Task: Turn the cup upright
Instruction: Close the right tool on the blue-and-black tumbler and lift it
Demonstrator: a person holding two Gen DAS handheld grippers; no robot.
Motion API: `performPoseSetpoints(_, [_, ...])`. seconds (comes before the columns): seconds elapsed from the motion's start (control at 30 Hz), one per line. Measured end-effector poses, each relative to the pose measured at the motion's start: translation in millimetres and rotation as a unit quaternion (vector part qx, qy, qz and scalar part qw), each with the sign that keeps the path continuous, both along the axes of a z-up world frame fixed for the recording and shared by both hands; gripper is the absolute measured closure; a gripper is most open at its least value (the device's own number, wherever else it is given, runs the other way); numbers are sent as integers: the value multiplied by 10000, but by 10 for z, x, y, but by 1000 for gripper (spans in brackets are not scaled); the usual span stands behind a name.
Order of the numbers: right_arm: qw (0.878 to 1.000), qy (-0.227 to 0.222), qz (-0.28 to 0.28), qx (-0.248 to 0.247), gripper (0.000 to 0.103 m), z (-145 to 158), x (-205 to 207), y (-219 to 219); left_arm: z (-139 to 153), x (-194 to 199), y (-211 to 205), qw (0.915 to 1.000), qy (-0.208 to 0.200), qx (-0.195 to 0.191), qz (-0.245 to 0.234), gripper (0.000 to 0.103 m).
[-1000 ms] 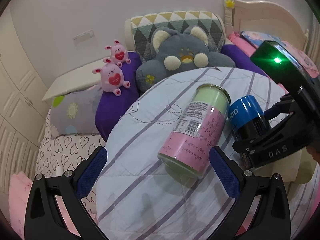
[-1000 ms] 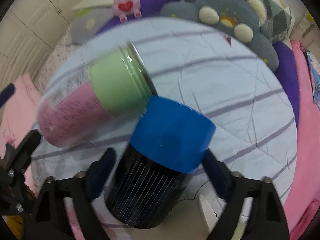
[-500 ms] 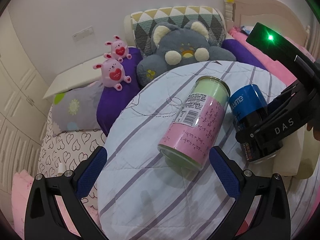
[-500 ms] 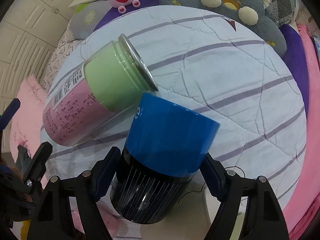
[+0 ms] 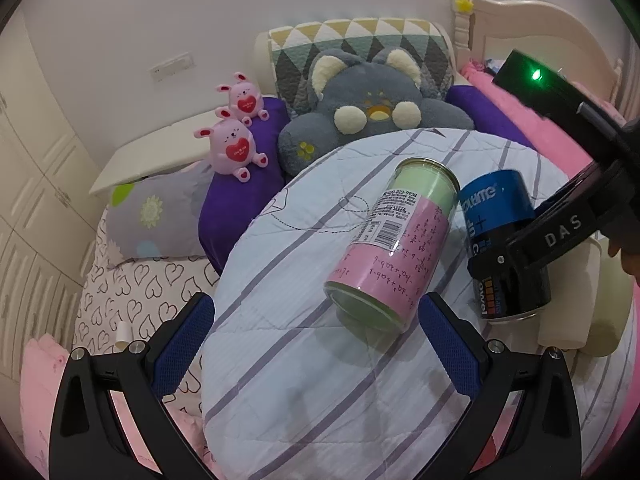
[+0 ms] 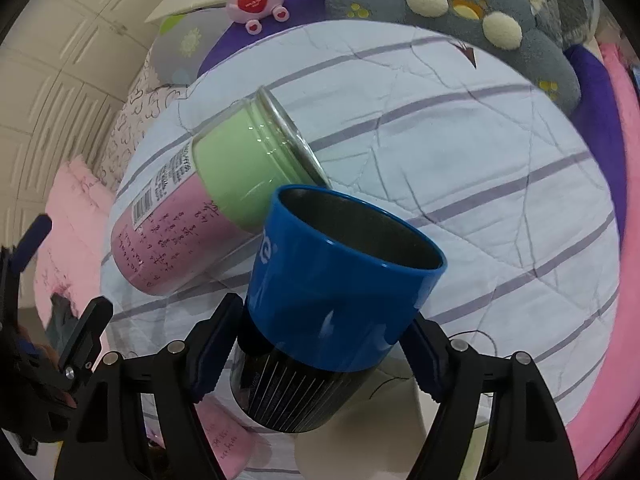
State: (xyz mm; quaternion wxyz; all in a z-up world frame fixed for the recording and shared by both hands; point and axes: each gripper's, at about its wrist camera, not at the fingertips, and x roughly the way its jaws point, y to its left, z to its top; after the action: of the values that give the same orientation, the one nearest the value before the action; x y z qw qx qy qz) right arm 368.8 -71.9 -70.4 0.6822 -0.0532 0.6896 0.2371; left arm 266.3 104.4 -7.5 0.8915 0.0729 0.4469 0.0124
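- Between the right tool's point(image 6: 320, 344) pads, the cup point(image 6: 340, 300) sits clamped, tilted, mouth forward.
- Left tool point(image 5: 316, 328) spread wide, holding nothing, jar point(image 5: 394, 242) ahead.
- Cup's base hidden.

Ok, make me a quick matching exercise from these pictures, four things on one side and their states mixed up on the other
Things:
1. blue cup
2. pink and green cup
3. left tongs
4. pink bunny toy

States:
A. open, empty
B. lying on its side on the striped quilt
C. sitting on a purple pillow
D. gripped by the right tongs

Pairs: 1-D, 2-B, 3-A, 4-C
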Motion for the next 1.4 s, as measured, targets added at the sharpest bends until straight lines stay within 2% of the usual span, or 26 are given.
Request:
performPoseSetpoints(0.17, [9999, -27, -90, -145, 26, -132, -24, -45, -28, -32, -2, 10000, 38, 44, -16, 0])
performPoseSetpoints(0.23, [9995, 62, 72, -303, 25, -216, -78, 24, -46, -27, 9, 10000, 72, 63, -10, 0])
performPoseSetpoints(0.37, [9970, -147, 359, -673, 24, -224, -142, 147, -50, -30, 20, 10000, 66, 48, 29, 0])
performPoseSetpoints(0.43, [9967, -179, 326, -715, 24, -217, -144, 155, -46, -43, 27, 10000, 58, -2, 33, 0])
performPoseSetpoints(0.47, [9968, -203, 268, -720, 30, -200, -140, 144, -44, -48, 28, 10000, 65, -18, 25, 0])
performPoseSetpoints(0.6, [9994, -17, 87, -347, 31, -116, -136, 102, -42, -85, 23, 10000, 45, 3, 37, 0])
performPoseSetpoints(0.97, [9997, -104, 75, -223, 31, 241, -214, 137, 42, -223, 8, 10000, -16, -44, 43, 0])
performPoseSetpoints(1.2, [9997, -230, -10, -122, 30, 385, -442, -131, 179, -405, -56, 9999, -153, -52, 1, 0])
performPoseSetpoints(1.4, [9992, -330, -158, -137, 30, 517, -814, -342, 291, -686, -178, 9996, -245, -63, -144, 0])
